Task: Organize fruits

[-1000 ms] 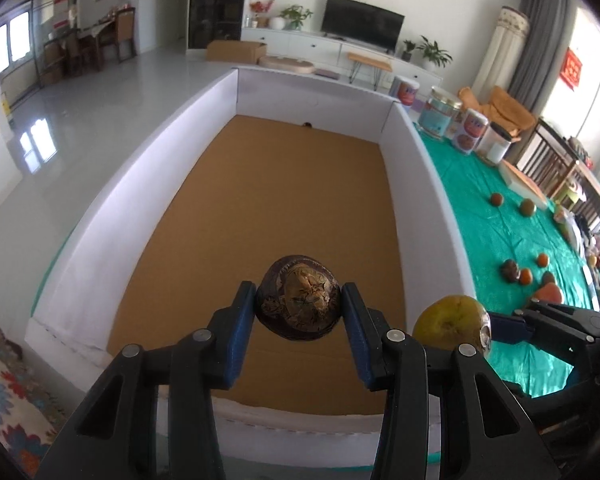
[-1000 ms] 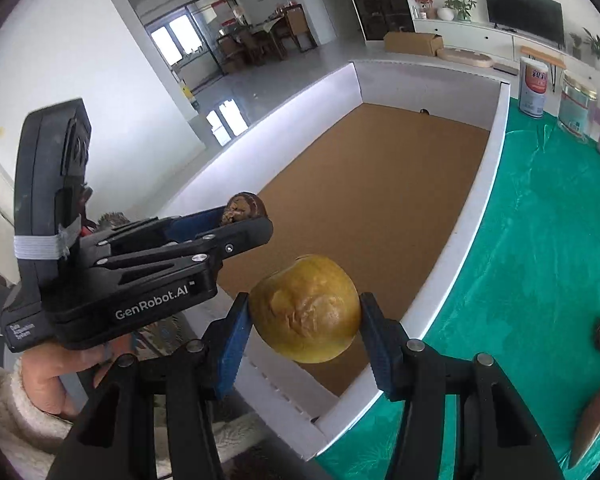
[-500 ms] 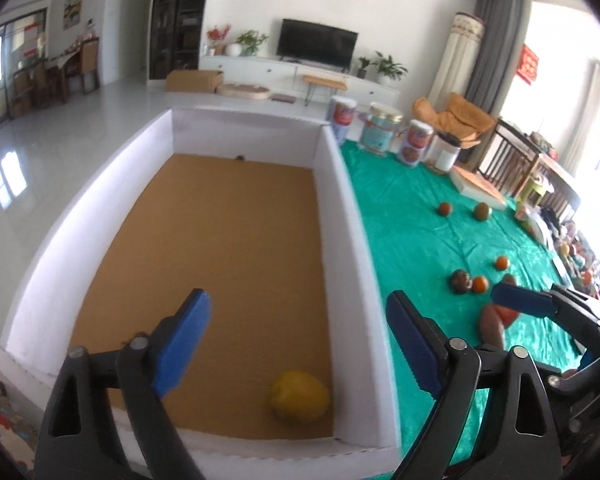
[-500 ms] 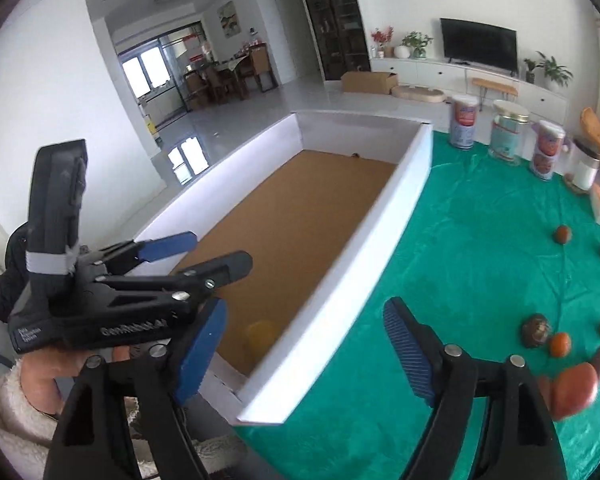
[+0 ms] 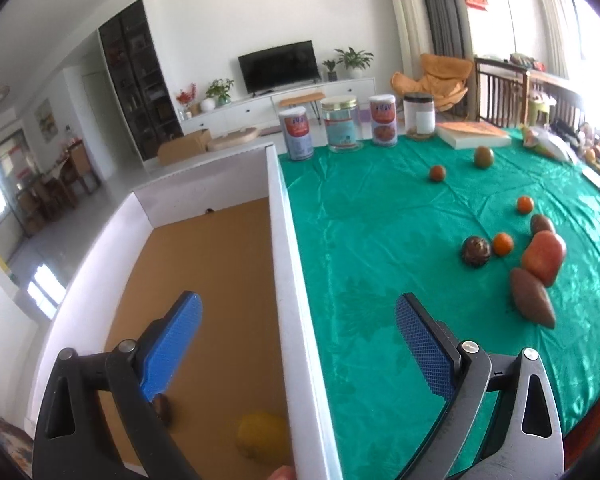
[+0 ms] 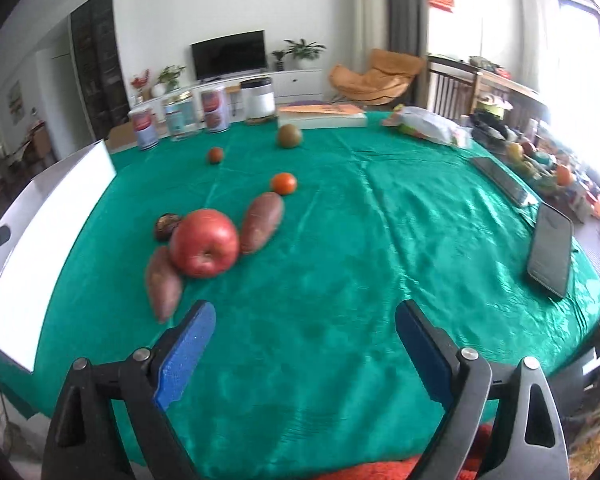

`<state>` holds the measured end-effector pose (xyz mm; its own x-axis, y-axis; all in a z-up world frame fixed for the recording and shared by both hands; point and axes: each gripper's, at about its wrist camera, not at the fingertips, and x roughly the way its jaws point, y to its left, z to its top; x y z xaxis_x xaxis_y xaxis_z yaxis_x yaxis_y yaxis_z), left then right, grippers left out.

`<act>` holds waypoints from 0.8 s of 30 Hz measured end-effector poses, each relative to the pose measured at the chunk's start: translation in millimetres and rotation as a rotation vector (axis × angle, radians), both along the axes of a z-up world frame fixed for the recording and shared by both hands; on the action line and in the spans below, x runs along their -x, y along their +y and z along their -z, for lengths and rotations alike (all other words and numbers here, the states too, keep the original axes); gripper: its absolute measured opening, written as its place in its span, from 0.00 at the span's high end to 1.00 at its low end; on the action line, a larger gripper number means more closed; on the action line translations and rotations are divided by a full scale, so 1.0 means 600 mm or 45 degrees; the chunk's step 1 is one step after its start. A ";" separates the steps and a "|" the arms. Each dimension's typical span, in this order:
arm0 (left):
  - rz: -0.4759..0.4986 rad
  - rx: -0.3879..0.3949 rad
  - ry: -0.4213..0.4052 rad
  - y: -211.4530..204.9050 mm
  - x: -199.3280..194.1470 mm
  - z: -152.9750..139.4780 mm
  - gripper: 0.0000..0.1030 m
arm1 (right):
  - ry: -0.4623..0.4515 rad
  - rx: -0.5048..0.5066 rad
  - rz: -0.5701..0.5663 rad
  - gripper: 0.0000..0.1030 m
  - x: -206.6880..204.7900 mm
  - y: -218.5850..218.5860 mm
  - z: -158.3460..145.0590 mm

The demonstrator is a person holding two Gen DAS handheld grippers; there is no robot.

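Observation:
In the left wrist view my left gripper straddles the white wall of the box, its jaws opening with nothing between them. On the box's brown floor below lie a yellow fruit and a dark fruit, which is half hidden behind the left finger. My right gripper hangs over the green cloth, jaws opening and empty. Ahead to its left lie a red apple, two sweet potatoes, a dark round fruit and a small orange.
Farther back on the cloth are a small reddish fruit and a green-brown fruit. Several cans and jars and a flat box line the far edge. Two phones lie at the right.
Both grippers opened and let go: the dark fruit and the yellow fruit now lie in the box. Both then swung right, the right one out over the green cloth.

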<state>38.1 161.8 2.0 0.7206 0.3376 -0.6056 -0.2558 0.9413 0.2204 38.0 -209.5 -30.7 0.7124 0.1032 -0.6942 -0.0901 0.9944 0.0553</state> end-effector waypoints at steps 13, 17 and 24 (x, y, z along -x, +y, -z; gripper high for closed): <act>0.052 -0.026 0.019 -0.020 0.030 0.003 0.05 | -0.010 0.053 -0.003 0.05 -0.010 0.018 0.012; -0.021 -0.106 -0.266 -0.047 0.070 -0.049 0.05 | -0.008 0.027 0.004 0.05 -0.010 0.010 0.015; 0.221 0.197 -0.458 -0.120 0.088 -0.077 0.01 | -0.008 0.046 0.002 0.05 -0.010 0.013 0.014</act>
